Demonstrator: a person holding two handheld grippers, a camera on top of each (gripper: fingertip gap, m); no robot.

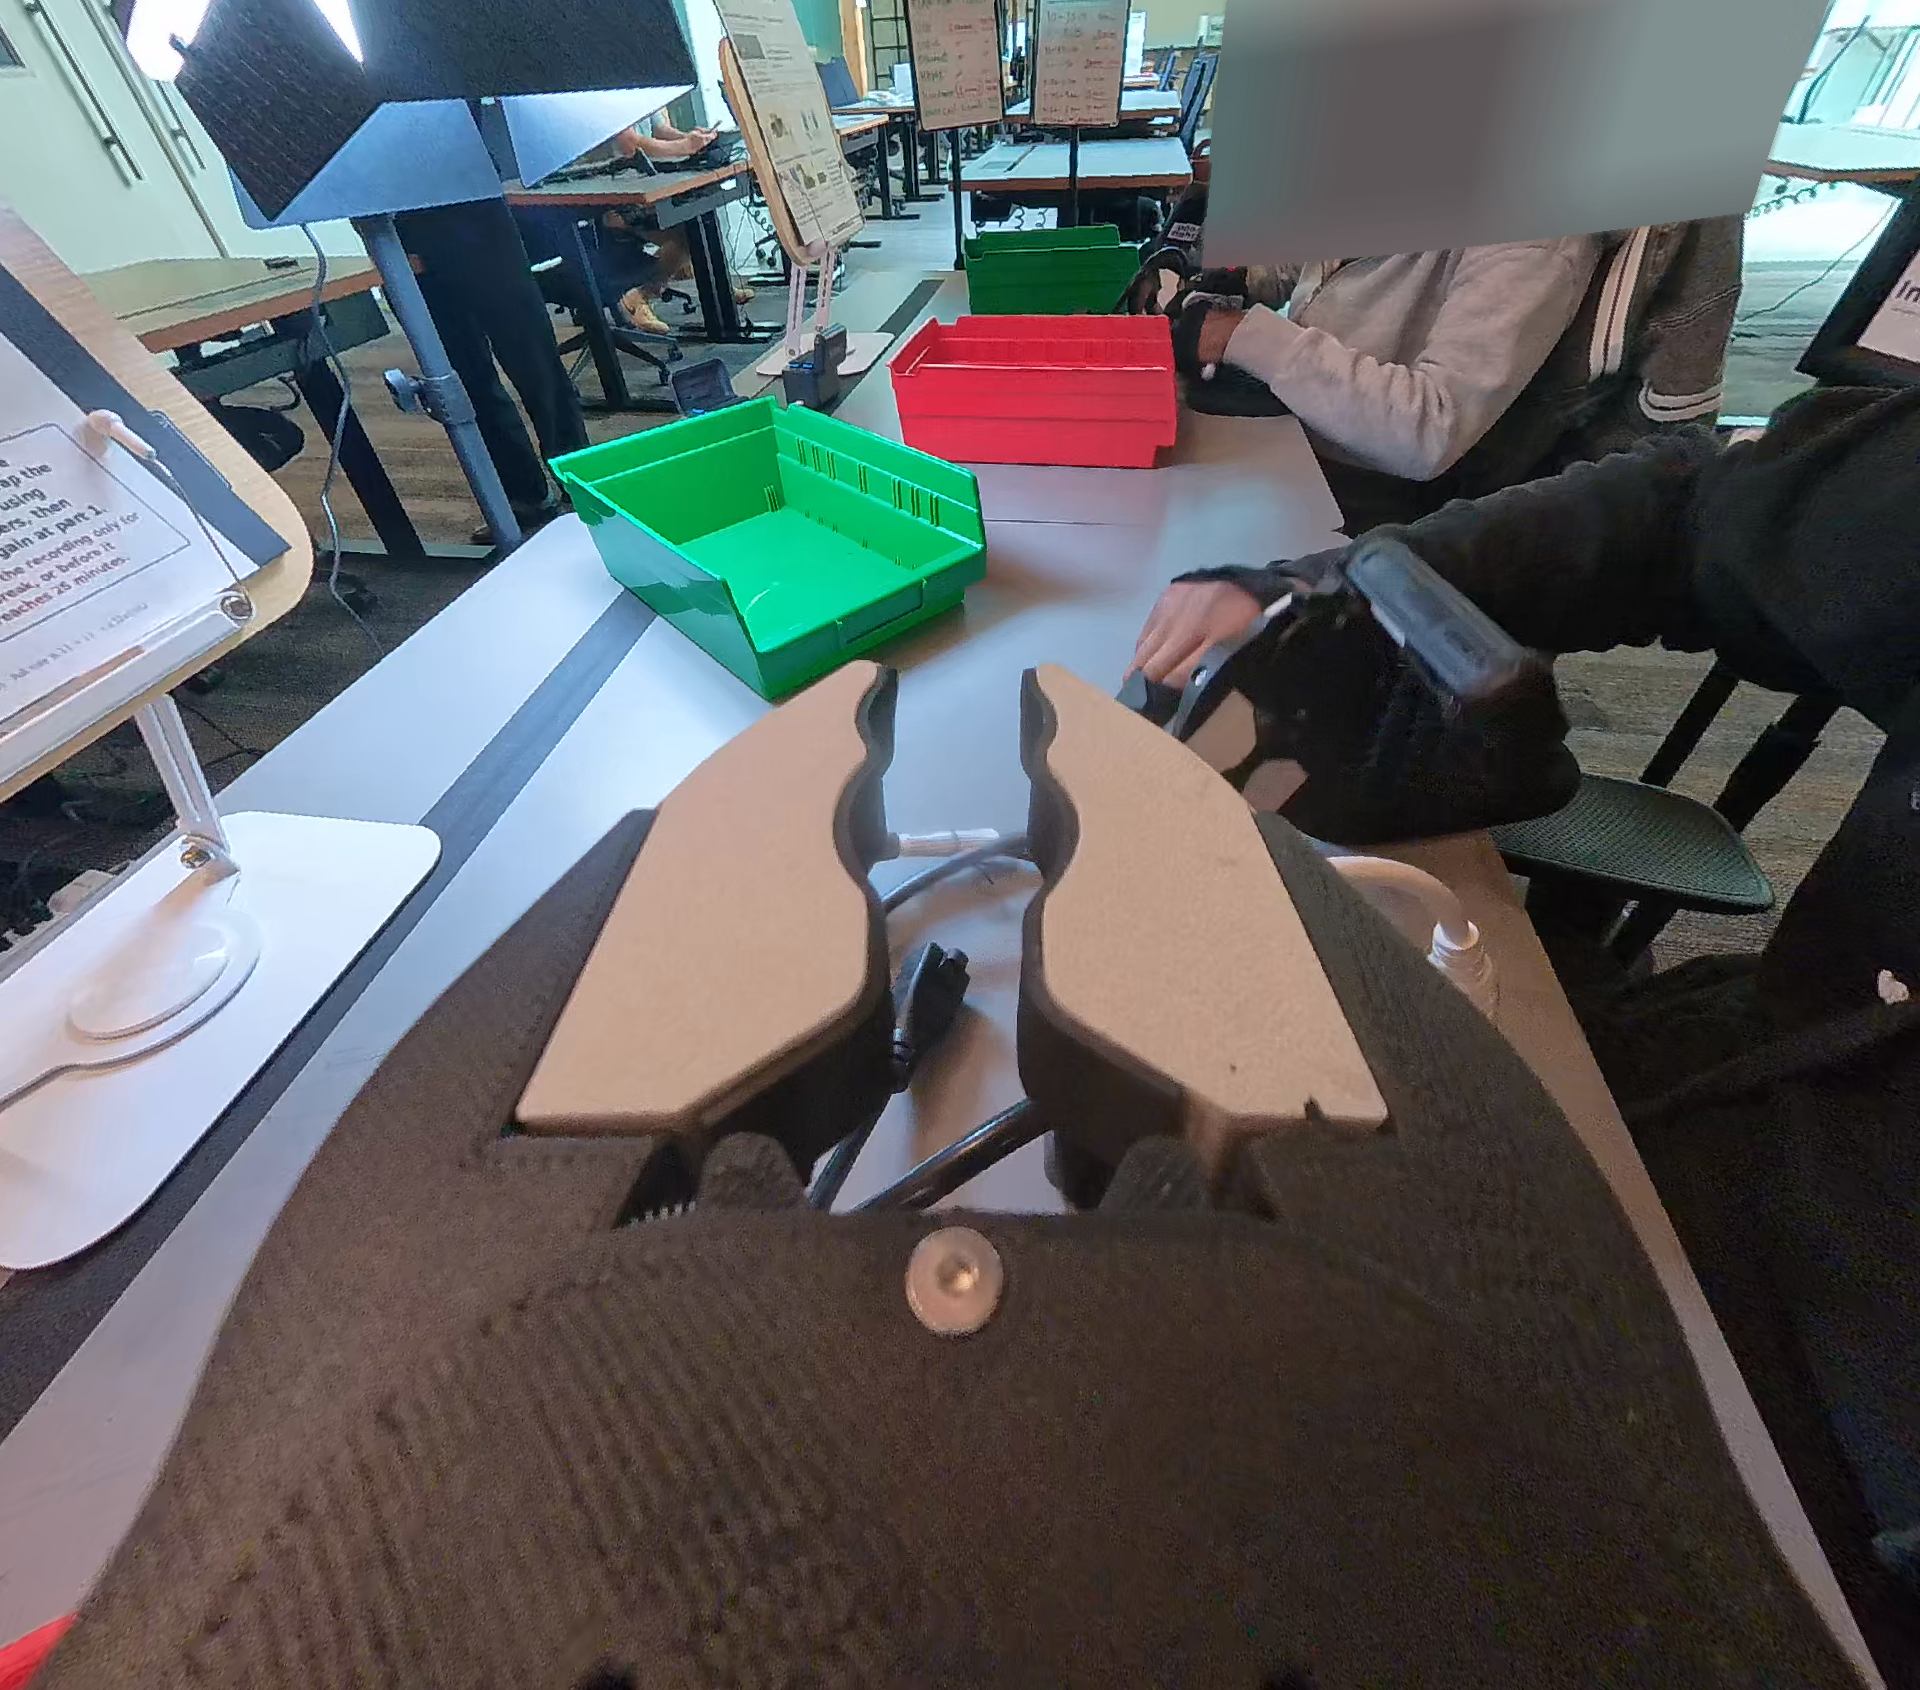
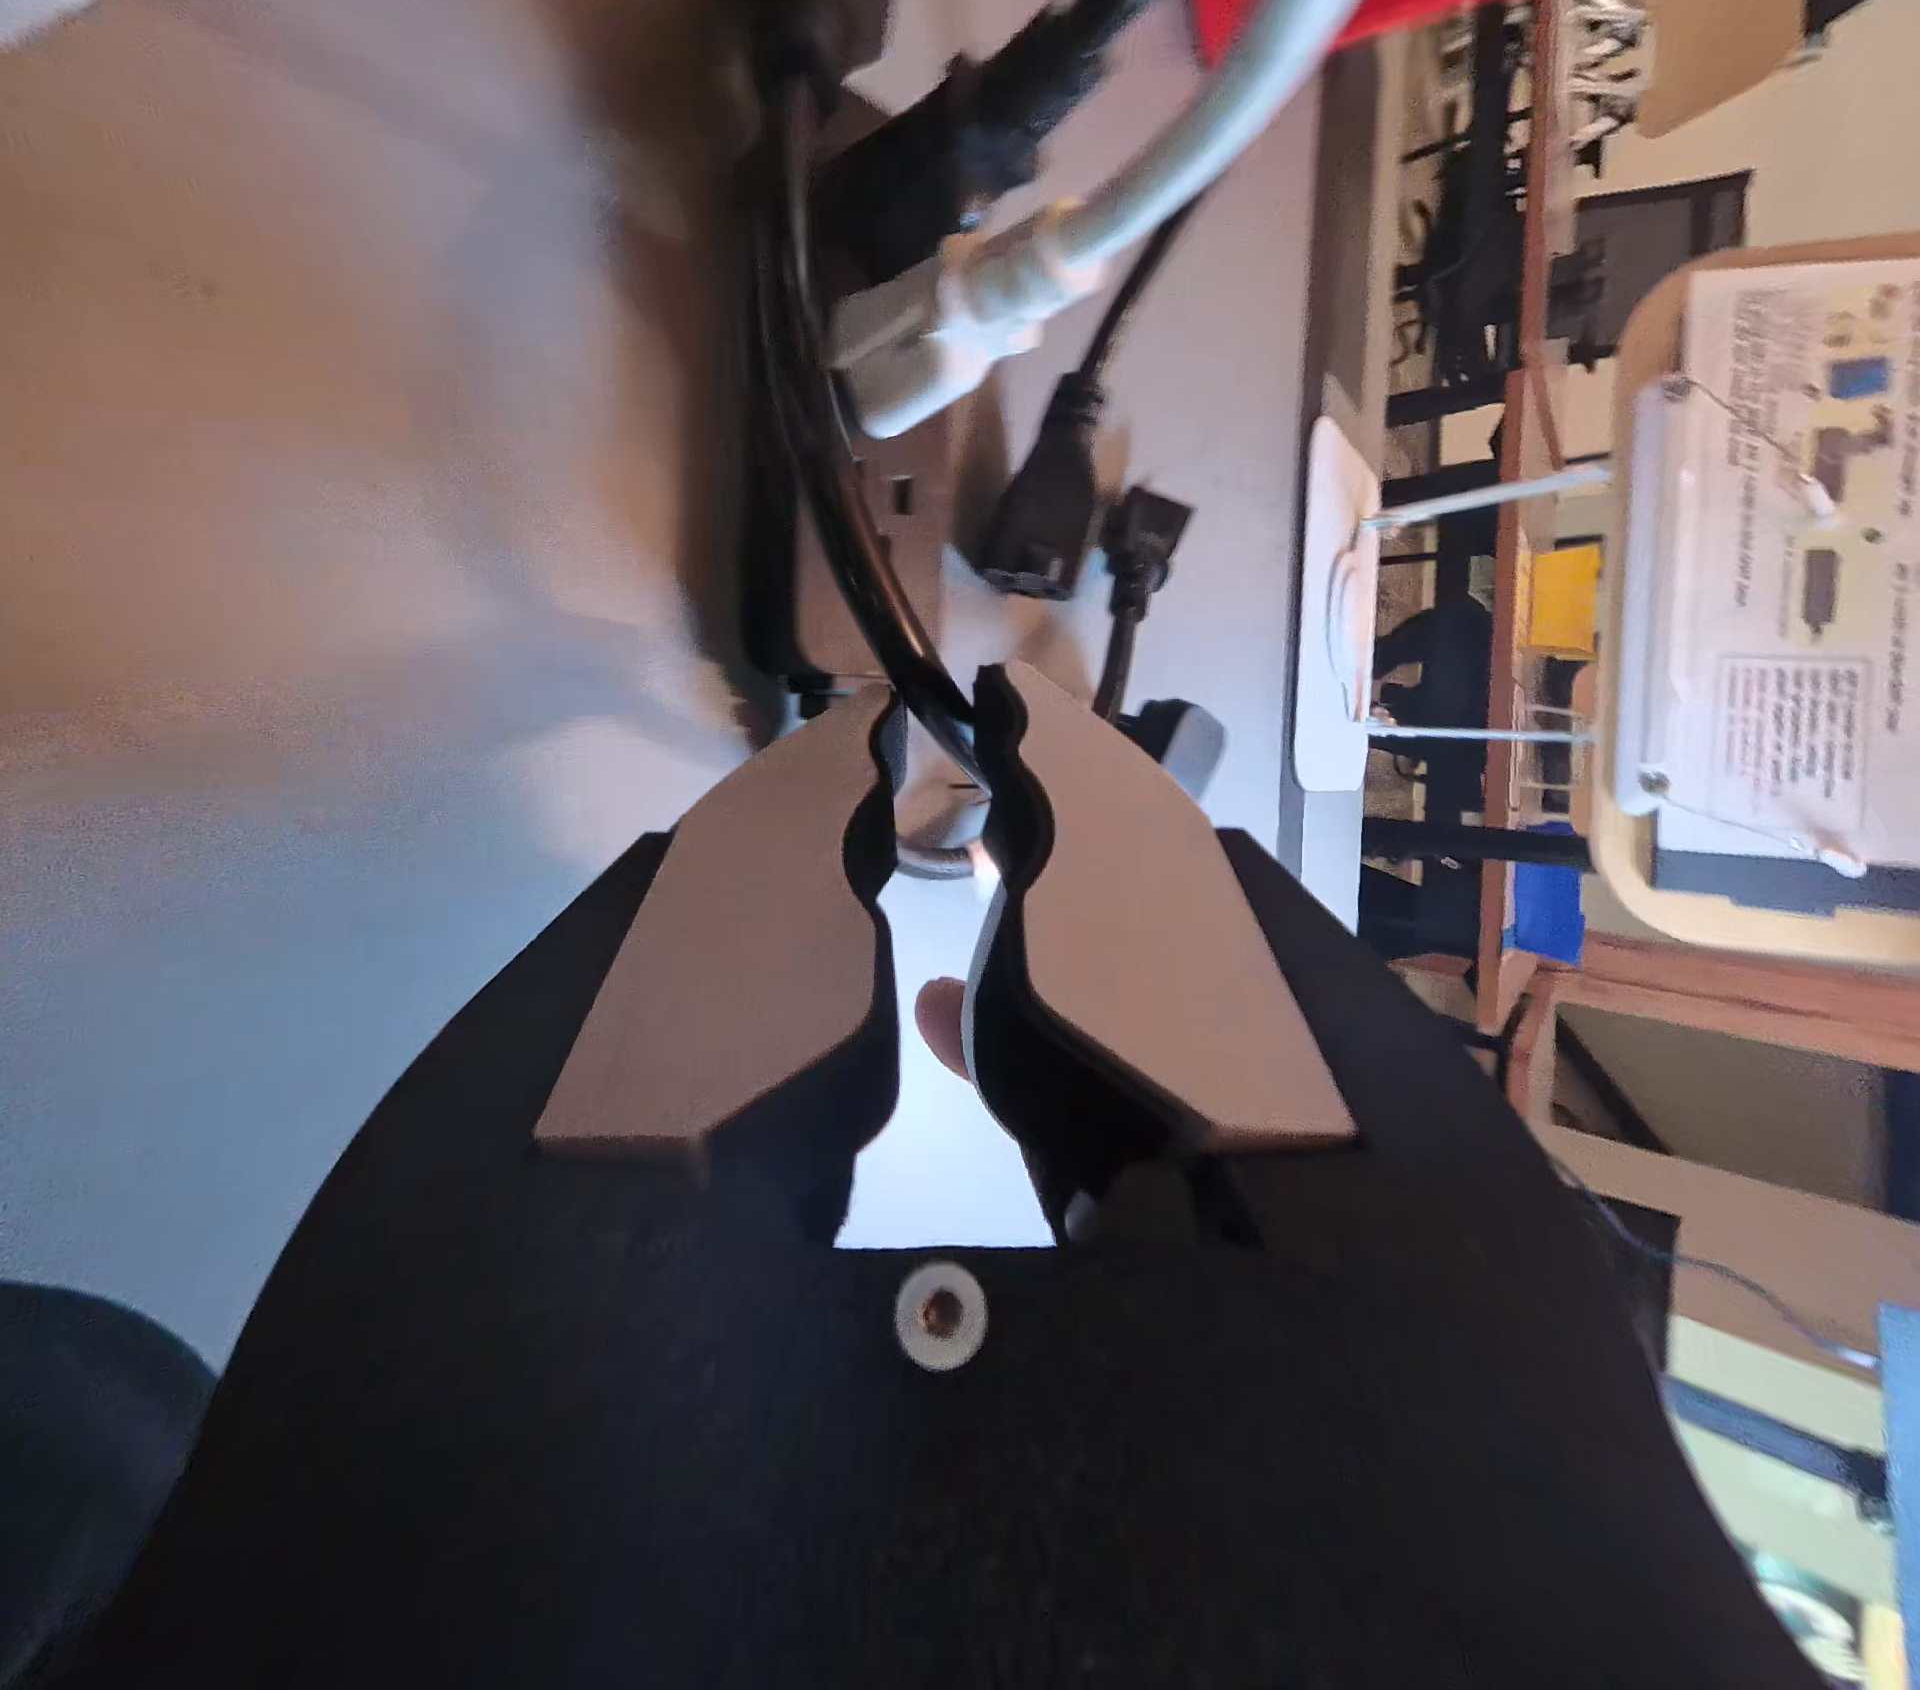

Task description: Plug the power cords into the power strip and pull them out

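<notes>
In the left wrist view my left gripper [image 1: 956,705] is open and empty, held low over the grey table [image 1: 1091,560]. A black plug [image 1: 930,986] and thin cords lie on the table between its fingers. A white cord [image 1: 1455,934] lies to the right. In the right wrist view my right gripper [image 2: 940,700] is shut on a thin black cord [image 2: 831,435]. Just ahead, the blurred power strip [image 2: 899,487] holds a white plug [image 2: 935,331] and a black plug [image 2: 935,165]. Two loose black connectors [image 2: 1039,539] lie beside the strip.
A green bin [image 1: 779,539] stands ahead of the left gripper and a red bin [image 1: 1039,393] behind it. A white stand with an instruction board [image 1: 156,965] is at the left. A hand [image 1: 1195,632] holds the other gripper at the right. Another person's sleeve [image 1: 1403,352] rests on the table. Across from one pair of fingers to the other is roughly 25 centimetres.
</notes>
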